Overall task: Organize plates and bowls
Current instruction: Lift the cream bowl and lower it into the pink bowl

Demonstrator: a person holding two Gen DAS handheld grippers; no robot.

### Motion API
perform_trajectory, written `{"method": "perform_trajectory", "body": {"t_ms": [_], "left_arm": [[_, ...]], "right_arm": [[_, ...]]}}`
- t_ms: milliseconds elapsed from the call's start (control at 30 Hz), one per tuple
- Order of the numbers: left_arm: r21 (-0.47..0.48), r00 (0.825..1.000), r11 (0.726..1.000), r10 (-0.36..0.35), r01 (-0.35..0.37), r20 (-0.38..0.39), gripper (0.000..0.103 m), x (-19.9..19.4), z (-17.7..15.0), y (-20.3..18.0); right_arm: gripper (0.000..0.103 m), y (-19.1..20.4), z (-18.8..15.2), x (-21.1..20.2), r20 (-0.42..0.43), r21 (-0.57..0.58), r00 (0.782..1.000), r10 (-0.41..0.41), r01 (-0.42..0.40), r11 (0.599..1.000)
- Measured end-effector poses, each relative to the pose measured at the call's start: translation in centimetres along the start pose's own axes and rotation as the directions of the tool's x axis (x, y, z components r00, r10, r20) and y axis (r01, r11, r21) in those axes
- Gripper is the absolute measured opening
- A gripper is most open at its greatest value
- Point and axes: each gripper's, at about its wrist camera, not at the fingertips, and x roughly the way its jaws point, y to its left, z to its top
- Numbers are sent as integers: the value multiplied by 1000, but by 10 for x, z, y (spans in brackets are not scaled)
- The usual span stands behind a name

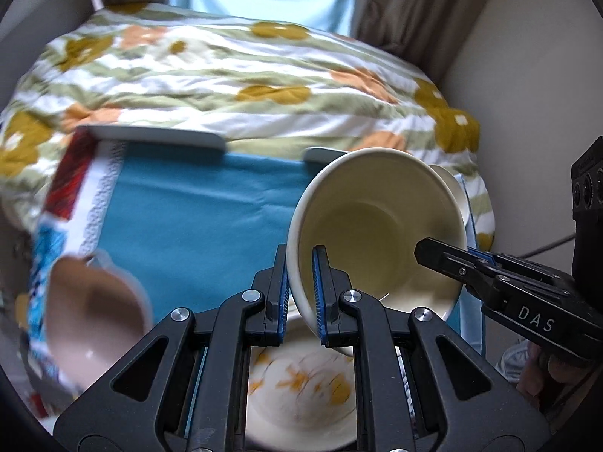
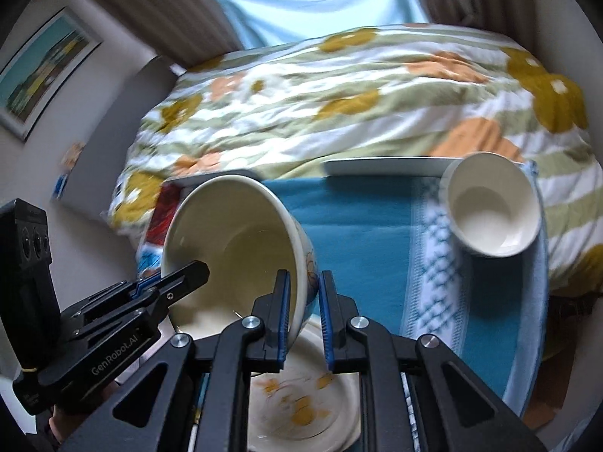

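Held: cream bowl (image 1: 377,226), tilted above the patterned dish (image 1: 301,388)
Left gripper (image 1: 301,293): clamped on its rim
Right gripper (image 2: 304,312): clamped opposite, likely sharing weight

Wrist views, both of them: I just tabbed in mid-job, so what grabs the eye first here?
The large cream bowl, tilted on its side and lifted over the blue cloth, pinched on opposite rim walls by the left gripper and the right gripper. Directly beneath it lies a flower-patterned dish. A small white bowl sits at the cloth's far right, before the floral bedspread.
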Motion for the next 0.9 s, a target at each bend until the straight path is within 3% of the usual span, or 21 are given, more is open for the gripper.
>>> {"method": "perform_trajectory", "body": {"t_ms": [300,467,667,900], "left_arm": [[-115,991,986,127,-123,31,10,-66,-43,85],[-159,990,978,141,-134,29,10,-84,-57,142],[-145,993,982,113,-118,-38,10,-79,-69,200],[-63,989,995,64,-73,-137,10,-40,-70,234]], "right_arm": [[14,93,-27,25,-67,-140,992,108,-117,983],[14,141,-39,48,-102,-180,988,119,-136,974],[14,181,-53,83,-141,-164,986,91,-114,980],[14,193,-66,126,-181,-68,983,26,-39,997]]}}
